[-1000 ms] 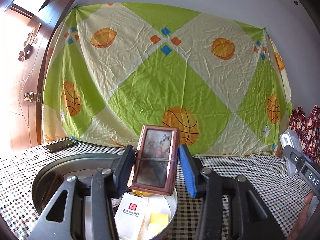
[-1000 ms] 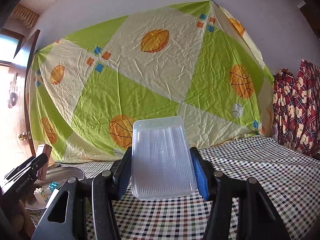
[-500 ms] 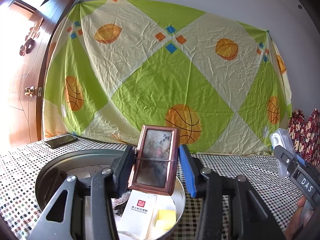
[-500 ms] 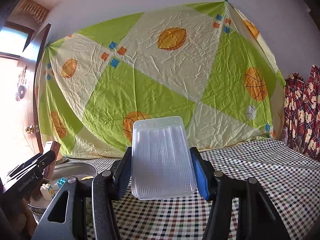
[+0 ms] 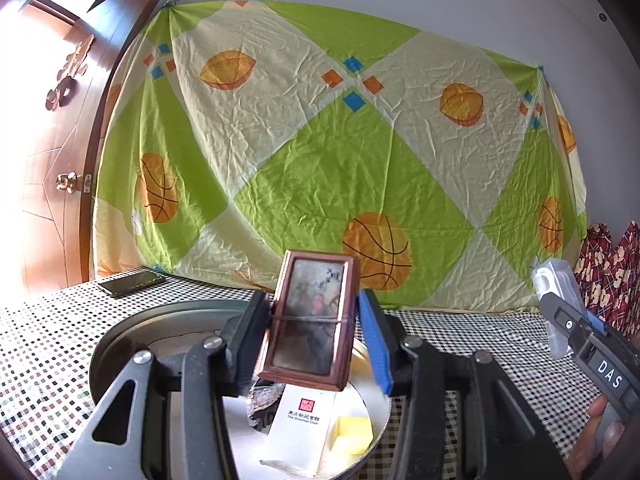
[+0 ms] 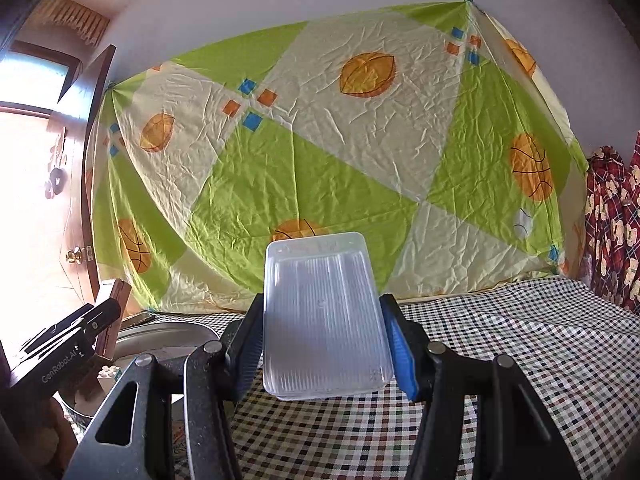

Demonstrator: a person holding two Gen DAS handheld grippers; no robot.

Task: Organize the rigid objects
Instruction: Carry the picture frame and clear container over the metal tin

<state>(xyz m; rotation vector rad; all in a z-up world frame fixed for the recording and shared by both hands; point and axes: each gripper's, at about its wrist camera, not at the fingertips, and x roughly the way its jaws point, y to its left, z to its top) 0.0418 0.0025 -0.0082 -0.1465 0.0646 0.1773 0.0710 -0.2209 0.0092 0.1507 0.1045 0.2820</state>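
Fingers (image 5: pixel 372 344) above "The Oriental Club" card (image 5: pixel 300 424).

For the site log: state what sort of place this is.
Probably a room in a home: a panelled wooden door, a bedsheet pinned over the wall, and a table under a checked tablecloth.

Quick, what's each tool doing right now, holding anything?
Left tool: shut on the wooden framed picture.
Right tool: shut on the clear plastic lid.
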